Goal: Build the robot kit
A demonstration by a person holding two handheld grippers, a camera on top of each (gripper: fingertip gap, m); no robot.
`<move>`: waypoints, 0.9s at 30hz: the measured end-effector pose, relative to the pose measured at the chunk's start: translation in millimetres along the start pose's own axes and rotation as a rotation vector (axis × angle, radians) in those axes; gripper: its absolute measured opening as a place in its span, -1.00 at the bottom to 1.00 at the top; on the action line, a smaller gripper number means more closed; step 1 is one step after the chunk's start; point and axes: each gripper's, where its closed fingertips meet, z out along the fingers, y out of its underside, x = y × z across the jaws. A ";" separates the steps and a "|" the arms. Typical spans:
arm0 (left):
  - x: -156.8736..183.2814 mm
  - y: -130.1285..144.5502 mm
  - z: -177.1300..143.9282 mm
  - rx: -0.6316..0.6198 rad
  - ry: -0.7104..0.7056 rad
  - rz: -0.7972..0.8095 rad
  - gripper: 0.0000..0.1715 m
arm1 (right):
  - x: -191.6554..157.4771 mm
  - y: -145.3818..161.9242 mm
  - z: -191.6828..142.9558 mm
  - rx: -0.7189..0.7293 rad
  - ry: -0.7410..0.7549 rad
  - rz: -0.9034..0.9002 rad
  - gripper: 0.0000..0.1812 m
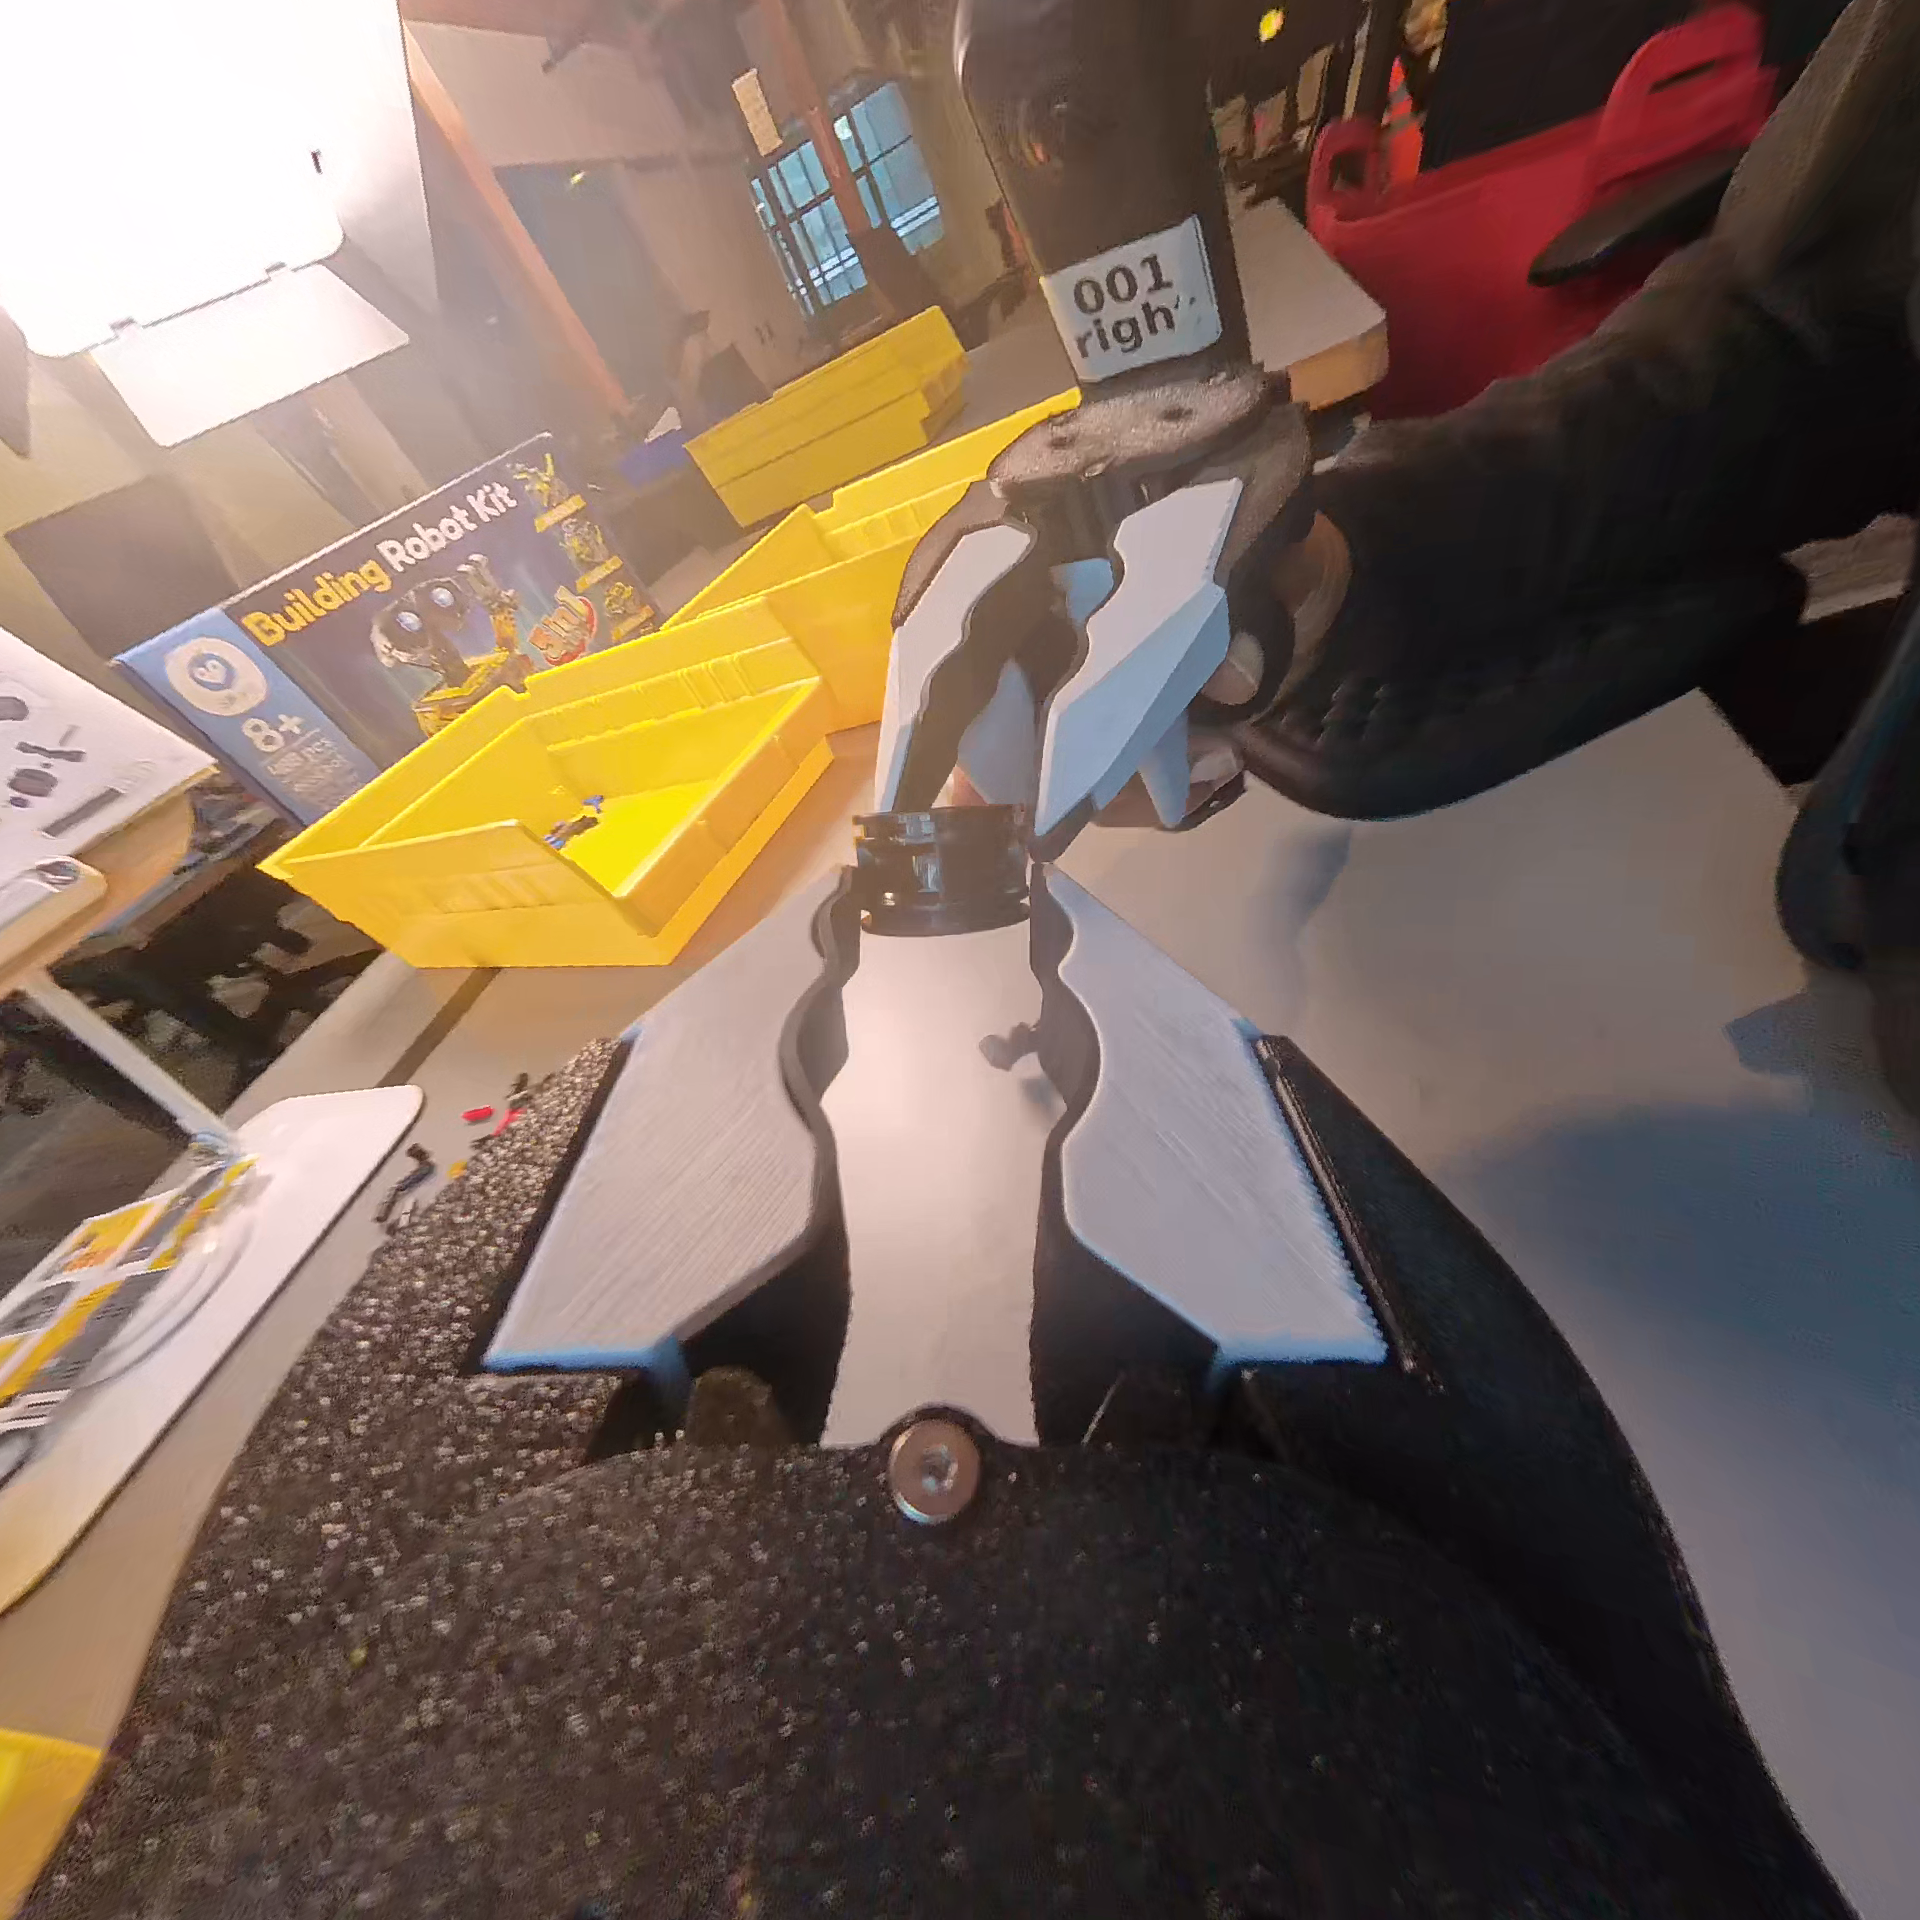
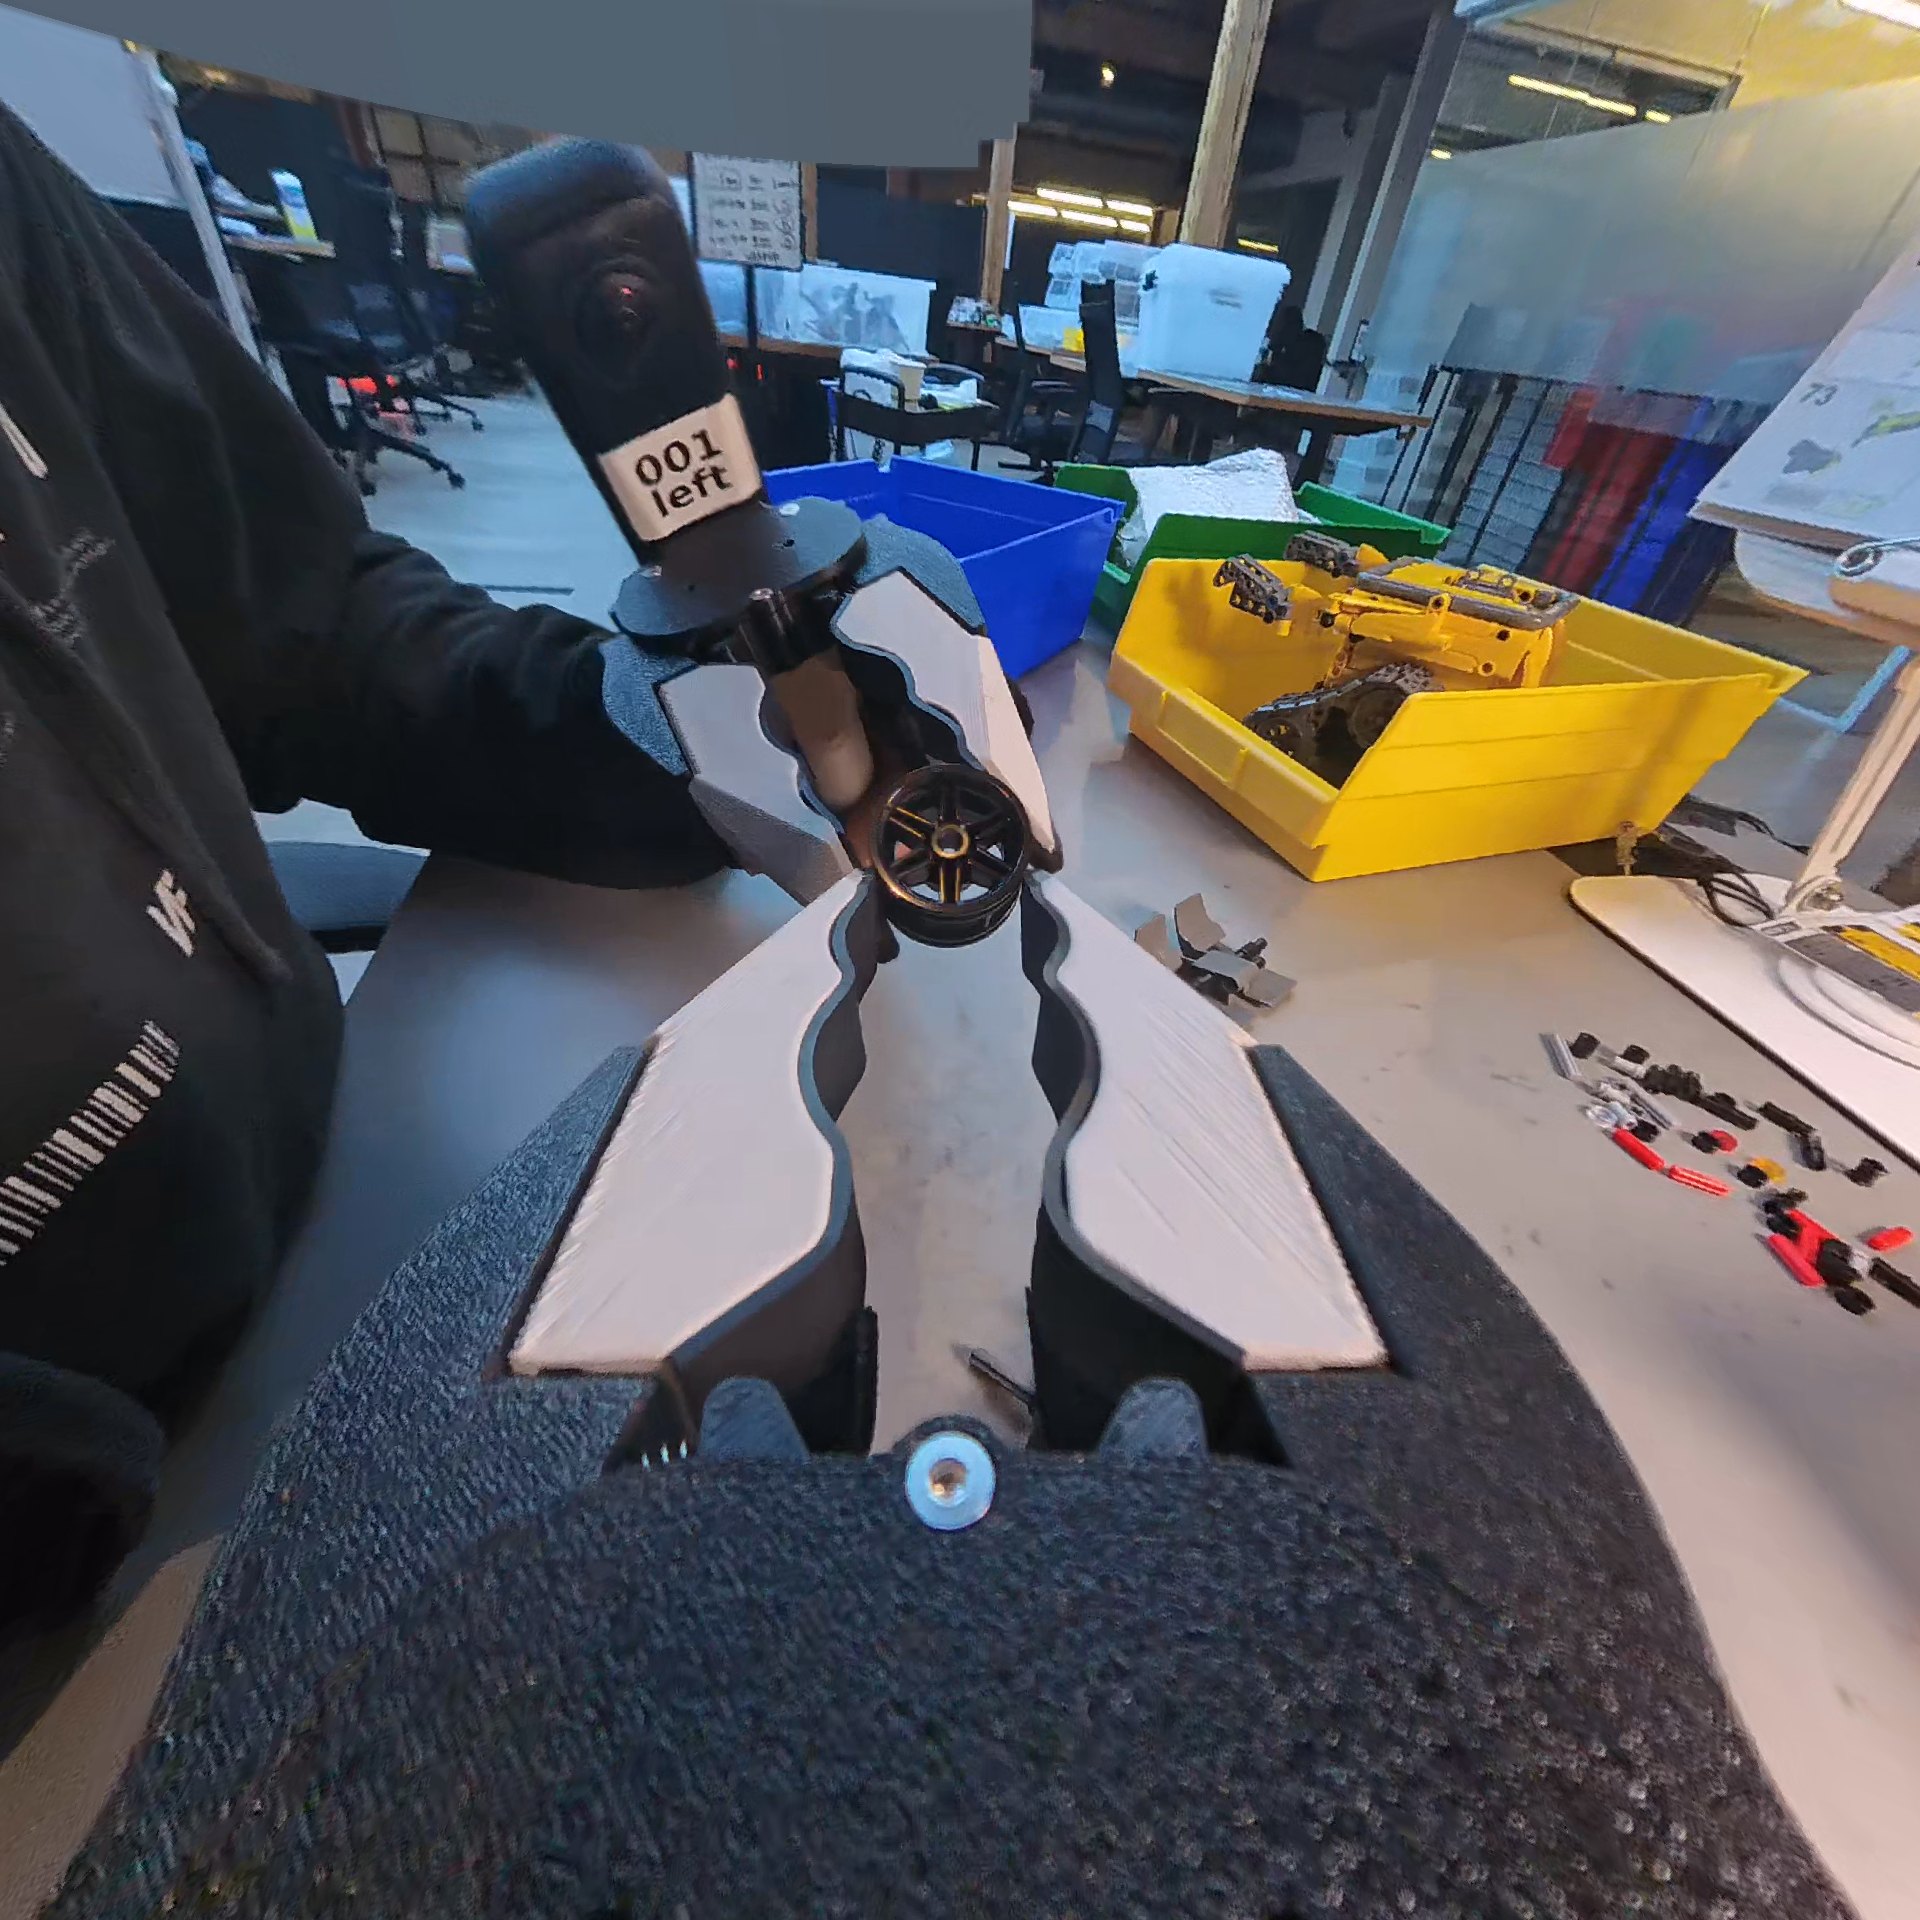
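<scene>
While the grey table [image 2: 1455, 1039] carries a yellow bin [image 2: 1455, 748] with a yellow tracked toy vehicle [image 2: 1423, 634] inside, both grippers meet above its bare middle. Left gripper [image 1: 940, 883] pinches a small black spoked wheel [image 2: 948, 854] between its fingertips, clear of the table. Right gripper [image 2: 948, 894] flanks that wheel, tips touching or just beside its rim; whether it grips I cannot tell. Loose red and black pieces [image 2: 1745, 1174] lie scattered well to its right.
</scene>
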 end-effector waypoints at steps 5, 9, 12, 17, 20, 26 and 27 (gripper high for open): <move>12.9 -8.5 -3.0 0.064 0.127 -0.130 -0.60 | -14.2 -5.6 -3.8 0.040 -0.069 -0.105 -0.70; 26.3 -15.5 -6.7 0.103 0.244 -0.212 -0.62 | -25.0 -8.1 -7.7 0.052 -0.123 -0.154 -0.70; 34.0 -18.3 -9.2 0.121 0.321 -0.272 -0.61 | -32.1 -8.1 -9.3 0.052 -0.159 -0.176 -0.70; 35.9 -25.1 -14.0 0.173 0.409 -0.404 -0.64 | -36.8 -7.4 -11.7 0.048 -0.174 -0.210 -0.70; 35.4 -23.6 -13.0 0.160 0.395 -0.384 -0.64 | -35.9 -6.1 -11.7 0.042 -0.165 -0.216 -0.70; 27.0 -12.9 -13.8 0.076 0.335 -0.308 -0.64 | -24.0 -3.1 -13.1 0.019 -0.118 -0.194 -0.61; 27.4 -10.0 -13.5 0.056 0.336 -0.307 -0.64 | -23.6 -2.0 -13.5 0.011 -0.118 -0.197 -0.60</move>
